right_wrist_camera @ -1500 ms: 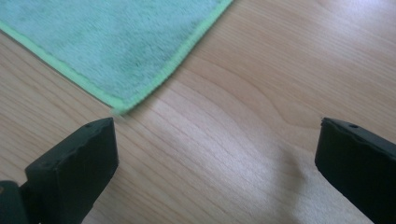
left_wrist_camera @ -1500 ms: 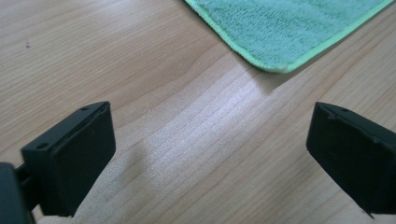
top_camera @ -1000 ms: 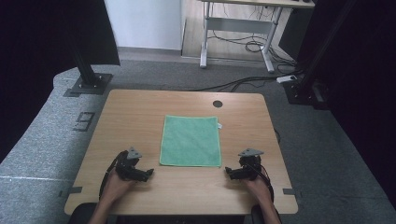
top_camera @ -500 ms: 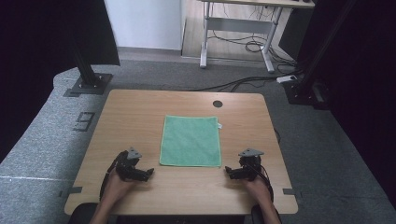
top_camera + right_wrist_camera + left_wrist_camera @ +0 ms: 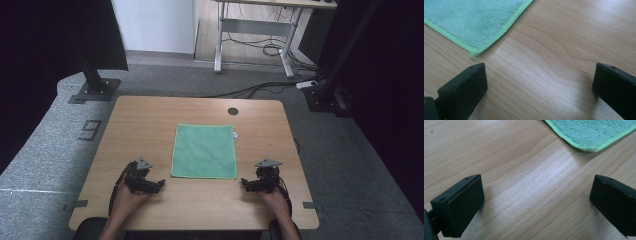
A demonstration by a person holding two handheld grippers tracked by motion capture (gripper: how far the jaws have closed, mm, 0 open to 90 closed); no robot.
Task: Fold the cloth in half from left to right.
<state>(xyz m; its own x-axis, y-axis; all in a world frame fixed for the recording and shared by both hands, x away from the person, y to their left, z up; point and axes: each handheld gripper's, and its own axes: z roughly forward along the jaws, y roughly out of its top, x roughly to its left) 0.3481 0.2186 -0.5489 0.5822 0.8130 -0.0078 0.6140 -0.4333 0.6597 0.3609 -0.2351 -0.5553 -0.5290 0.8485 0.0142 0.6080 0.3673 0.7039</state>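
- I've got the left hand-held gripper resting low near the counter's front edge, jaws spread wide apart with nothing between them but bare wood.
- The right hand-held gripper mirrors it near the front right corner, jaws just as wide, nothing held.
- The green cloth lies flat and square in the middle of the counter, its near edge running between my two grippers, each one just outside a near corner.
- In the left gripper view, one near corner of the cloth sits ahead of the jaws, not touching them; in the right gripper view, the other near corner lies just past one jaw.
- My read: this is the approach before a fold, with no grasp made yet.
- The next move calls for sliding each lower jaw under a near corner, pinching, then lifting both together so the cloth rises evenly.
- The cloth looks like soft, nubby microfibre with a lighter stitched hem and rounded corners; it's thin and limp, so it may bunch or slip.
- There's a small white tag at its far right corner.
- The counter is smooth pale wood grain with a sheen and a dark round hole near the far edge.
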